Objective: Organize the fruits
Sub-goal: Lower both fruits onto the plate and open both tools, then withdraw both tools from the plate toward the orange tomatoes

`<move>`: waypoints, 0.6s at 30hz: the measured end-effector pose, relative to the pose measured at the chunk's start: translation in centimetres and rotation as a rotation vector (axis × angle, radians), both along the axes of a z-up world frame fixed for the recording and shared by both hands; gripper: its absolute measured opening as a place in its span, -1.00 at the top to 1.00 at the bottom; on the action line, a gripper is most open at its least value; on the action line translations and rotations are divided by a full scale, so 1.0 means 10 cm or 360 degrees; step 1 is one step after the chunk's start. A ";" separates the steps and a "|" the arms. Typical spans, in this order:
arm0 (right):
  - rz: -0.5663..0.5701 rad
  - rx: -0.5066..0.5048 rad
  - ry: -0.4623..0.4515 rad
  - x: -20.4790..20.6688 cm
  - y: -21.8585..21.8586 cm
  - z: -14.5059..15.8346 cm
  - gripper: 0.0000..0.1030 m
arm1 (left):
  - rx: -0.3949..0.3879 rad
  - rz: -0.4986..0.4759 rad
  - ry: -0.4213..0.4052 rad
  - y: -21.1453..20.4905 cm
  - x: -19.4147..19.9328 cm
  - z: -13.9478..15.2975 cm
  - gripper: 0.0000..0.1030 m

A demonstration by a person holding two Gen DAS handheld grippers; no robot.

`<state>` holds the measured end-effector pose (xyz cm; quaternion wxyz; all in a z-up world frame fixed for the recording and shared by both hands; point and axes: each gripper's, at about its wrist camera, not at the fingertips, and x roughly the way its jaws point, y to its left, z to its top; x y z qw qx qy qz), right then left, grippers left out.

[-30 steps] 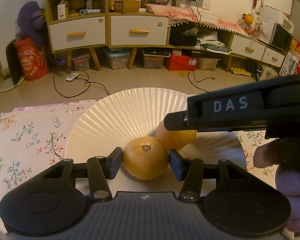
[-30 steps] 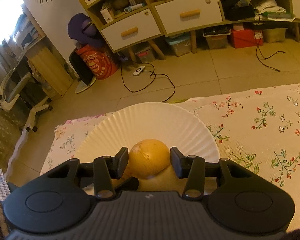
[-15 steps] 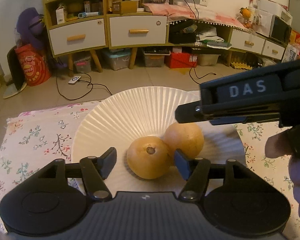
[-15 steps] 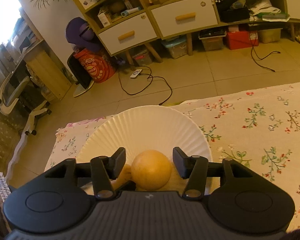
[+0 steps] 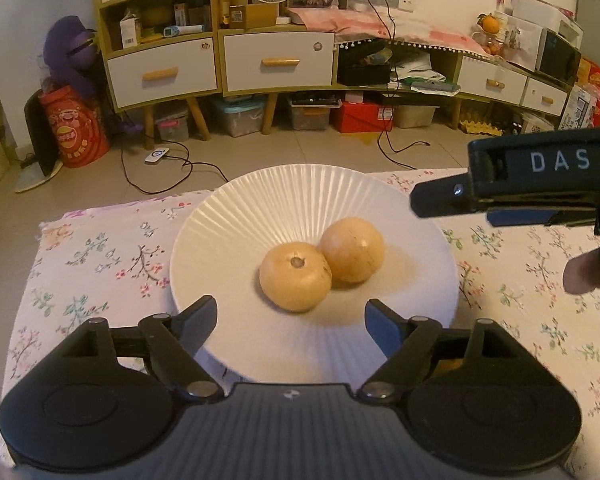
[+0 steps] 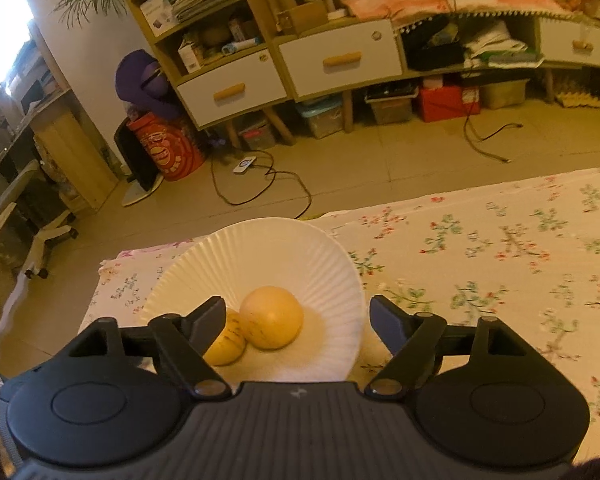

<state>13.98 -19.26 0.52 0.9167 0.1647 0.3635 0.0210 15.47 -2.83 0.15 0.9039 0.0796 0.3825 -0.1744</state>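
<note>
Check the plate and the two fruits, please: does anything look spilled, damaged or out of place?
Nothing stands out. Both fruits, the one with the stem end up and the one behind it, sit whole and touching near the middle of the white plate, which lies flat on the floral cloth. No spill or crack shows.

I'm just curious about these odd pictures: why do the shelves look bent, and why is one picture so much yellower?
Left wrist view: the wide lens bows the drawer cabinet and darkens the corners; fruit is sharp. Right wrist view: warmer, yellower cast, the window is blown out white, and the floral cloth smears toward the right edge.
</note>
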 end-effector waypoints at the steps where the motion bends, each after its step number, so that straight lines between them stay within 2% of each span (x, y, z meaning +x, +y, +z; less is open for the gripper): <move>1: -0.0015 -0.0017 -0.0007 -0.03 0.00 0.01 -0.53 | 0.0000 -0.0003 0.0000 0.01 -0.04 0.01 -0.36; 12: -0.0054 -0.0146 -0.0028 -0.42 -0.03 0.03 -0.65 | 0.0028 -0.0013 0.0017 0.15 -0.41 0.04 -0.40; 18: -0.0022 -0.0313 -0.0082 -0.63 0.01 0.09 -0.76 | 0.0073 -0.0019 -0.0013 0.22 -0.61 0.05 -0.50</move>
